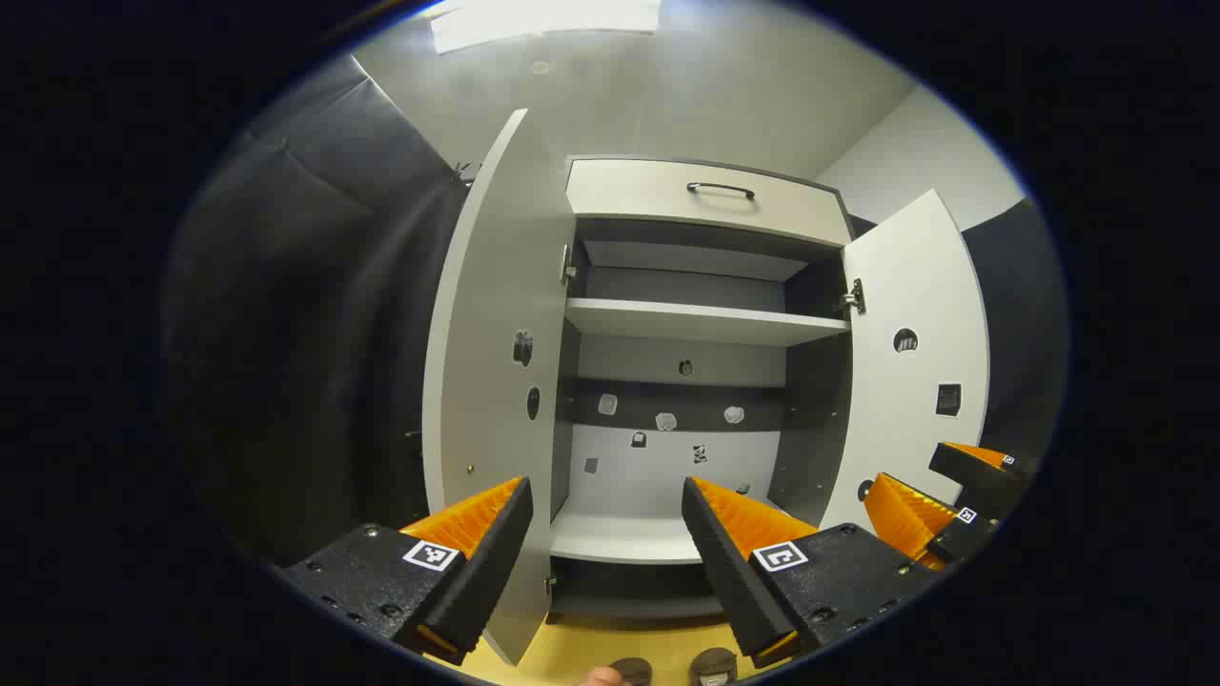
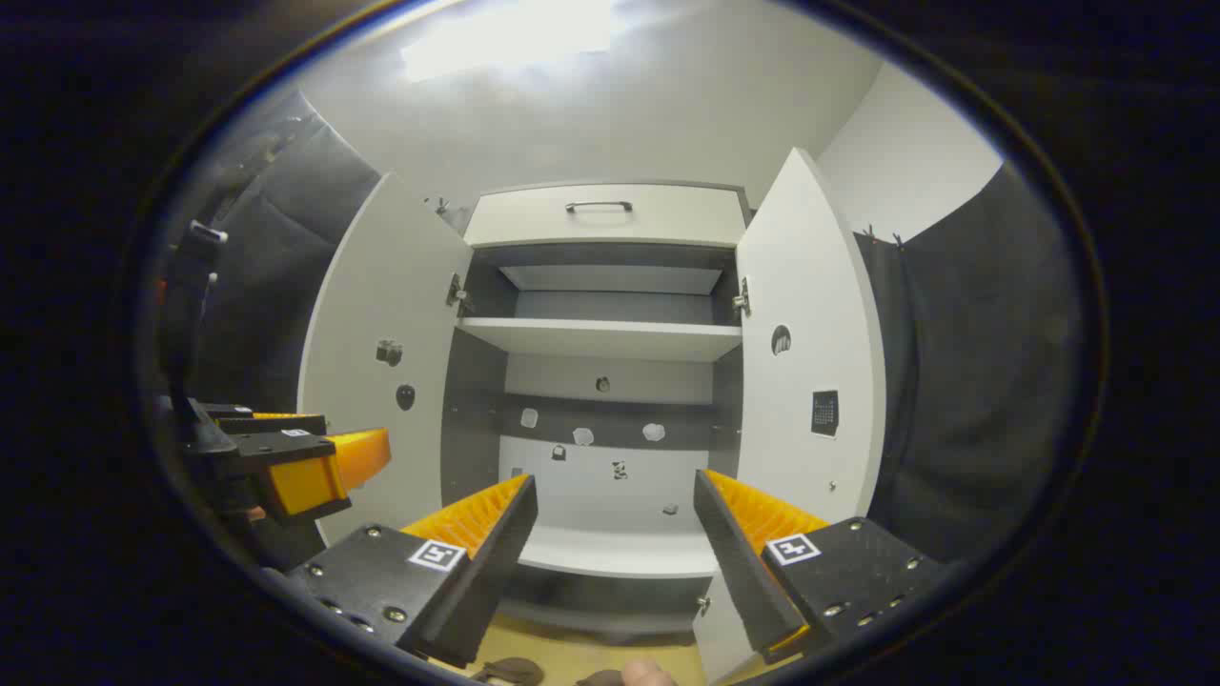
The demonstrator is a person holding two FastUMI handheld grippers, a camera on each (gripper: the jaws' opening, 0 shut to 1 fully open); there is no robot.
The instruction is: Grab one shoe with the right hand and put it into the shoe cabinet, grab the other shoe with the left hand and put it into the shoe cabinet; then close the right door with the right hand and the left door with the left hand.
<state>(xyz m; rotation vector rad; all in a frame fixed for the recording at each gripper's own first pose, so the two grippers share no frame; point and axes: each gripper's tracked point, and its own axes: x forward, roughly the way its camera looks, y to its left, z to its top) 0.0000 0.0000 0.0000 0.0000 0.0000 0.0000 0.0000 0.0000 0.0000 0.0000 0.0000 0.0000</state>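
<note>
The shoe cabinet [image 1: 701, 324] [image 2: 600, 338] stands straight ahead with both doors swung wide. Its left door [image 1: 486, 381] [image 2: 381, 362] and right door [image 1: 915, 381] [image 2: 805, 362] flank white shelves. My left gripper [image 1: 605, 514] is open in front of the bottom shelf [image 1: 620, 538], holding nothing. My right gripper [image 2: 615, 514] is open too, level with the bottom shelf [image 2: 610, 553]. Each gripper shows beside the other: the right gripper [image 1: 939, 505] and the left gripper [image 2: 324, 467]. Two dark brown shapes [image 1: 713, 664] [image 2: 510, 672] on the floor at the lower edge may be the shoes.
A drawer with a dark handle [image 1: 720, 191] [image 2: 599, 206] tops the cabinet. Black cloth walls [image 1: 315, 314] [image 2: 963, 381] hang on both sides. The floor [image 1: 572, 648] in front of the cabinet is yellowish wood. A fingertip [image 2: 648, 675] pokes in at the bottom.
</note>
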